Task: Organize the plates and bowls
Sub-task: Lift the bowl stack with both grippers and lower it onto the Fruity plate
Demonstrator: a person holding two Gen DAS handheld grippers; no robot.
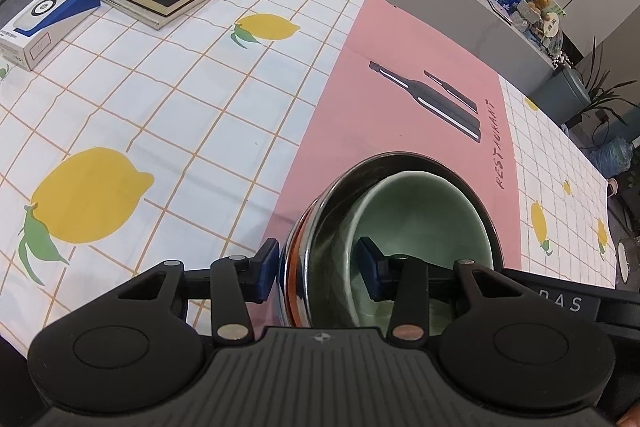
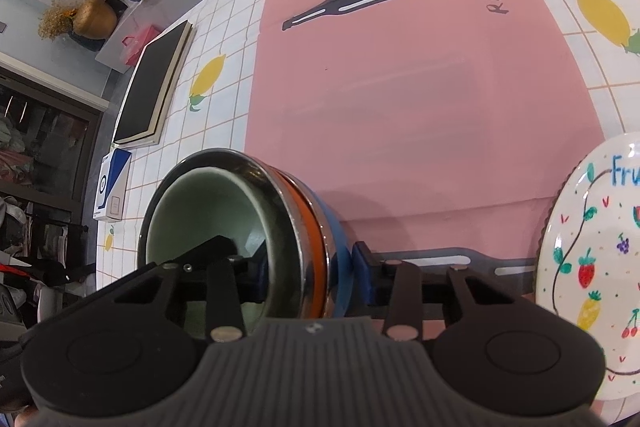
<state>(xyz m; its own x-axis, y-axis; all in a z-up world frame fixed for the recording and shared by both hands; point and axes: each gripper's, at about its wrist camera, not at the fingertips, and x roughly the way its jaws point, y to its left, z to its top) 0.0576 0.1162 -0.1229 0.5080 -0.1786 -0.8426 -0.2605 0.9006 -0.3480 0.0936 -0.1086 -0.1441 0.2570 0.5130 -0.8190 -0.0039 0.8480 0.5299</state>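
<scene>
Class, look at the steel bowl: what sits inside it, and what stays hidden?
A green bowl is nested inside the steel bowl. Its lower part and the steel bowl's floor are hidden behind the gripper bodies.

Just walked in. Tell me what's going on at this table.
A person is sorting dishes with a handheld gripper in each hand. Both grippers straddle opposite sides of the rim of a nested stack: a green bowl inside a steel bowl. The left gripper and right gripper each have one finger inside and one outside. The stack sits on the pink placemat; a fruit-patterned plate waits beside it.
</scene>
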